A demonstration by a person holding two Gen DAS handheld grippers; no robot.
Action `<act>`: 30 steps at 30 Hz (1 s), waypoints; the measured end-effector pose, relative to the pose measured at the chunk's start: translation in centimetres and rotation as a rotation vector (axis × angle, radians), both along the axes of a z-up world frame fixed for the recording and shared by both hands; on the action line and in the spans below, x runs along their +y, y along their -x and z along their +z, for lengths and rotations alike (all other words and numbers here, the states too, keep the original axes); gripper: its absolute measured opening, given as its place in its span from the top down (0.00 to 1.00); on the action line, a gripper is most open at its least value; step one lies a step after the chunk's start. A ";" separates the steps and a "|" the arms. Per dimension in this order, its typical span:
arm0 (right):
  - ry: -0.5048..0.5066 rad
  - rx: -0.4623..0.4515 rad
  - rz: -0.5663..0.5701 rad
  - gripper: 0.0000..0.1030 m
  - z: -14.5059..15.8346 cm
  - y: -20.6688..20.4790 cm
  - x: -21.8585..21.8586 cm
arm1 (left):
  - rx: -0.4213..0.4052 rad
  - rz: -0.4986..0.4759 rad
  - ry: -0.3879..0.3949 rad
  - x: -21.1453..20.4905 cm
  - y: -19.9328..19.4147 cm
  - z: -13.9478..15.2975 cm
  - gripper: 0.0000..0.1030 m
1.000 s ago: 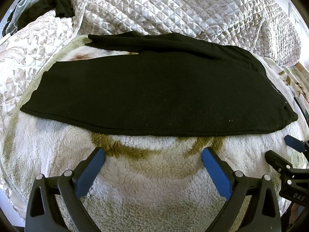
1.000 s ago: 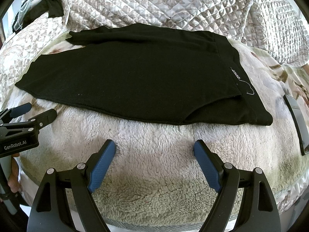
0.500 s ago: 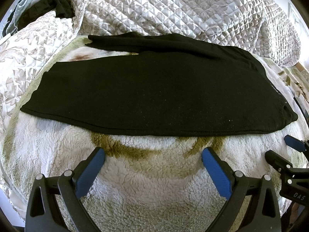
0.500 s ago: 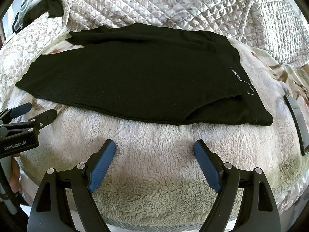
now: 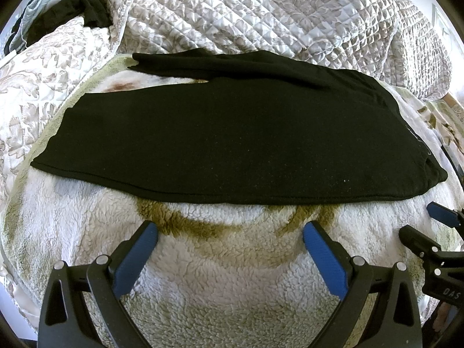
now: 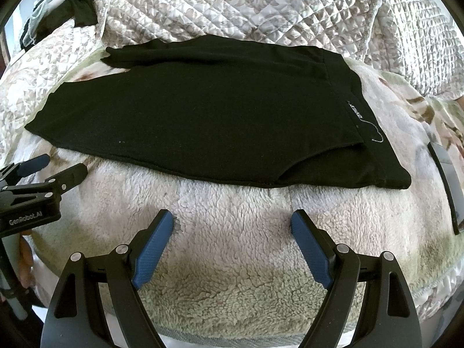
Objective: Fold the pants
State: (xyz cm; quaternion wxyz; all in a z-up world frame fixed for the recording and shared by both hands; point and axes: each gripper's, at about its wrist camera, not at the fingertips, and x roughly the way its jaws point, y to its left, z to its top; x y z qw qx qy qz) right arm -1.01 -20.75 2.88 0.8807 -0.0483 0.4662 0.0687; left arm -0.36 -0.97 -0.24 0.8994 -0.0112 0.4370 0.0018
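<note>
Fleecy blanket (image 5: 232, 290) (quilt (image 5: 261, 14) behind) under black pants (image 5: 232, 133), both grippers' fingers (image 5: 136, 258) spread.

"GenRobot.AI" stands in white on the black body of the left gripper (image 6: 52, 171), at nine o'clock in the right wrist view. "DAS" shows on the right gripper (image 5: 429, 223), at four o'clock in the left wrist view. The small white label on the pants (image 6: 203, 116) is too small to read.

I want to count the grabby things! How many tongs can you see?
2. The left tongs hover open over the fluffy blanket, in front of the black pants. The right tongs hover open beside them, nearer the waistband end.
</note>
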 end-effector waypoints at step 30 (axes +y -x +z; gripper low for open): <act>-0.216 -0.050 -0.181 0.19 1.0 0.0 -7.4 | -0.164 0.180 0.092 6.9 0.4 3.7 0.08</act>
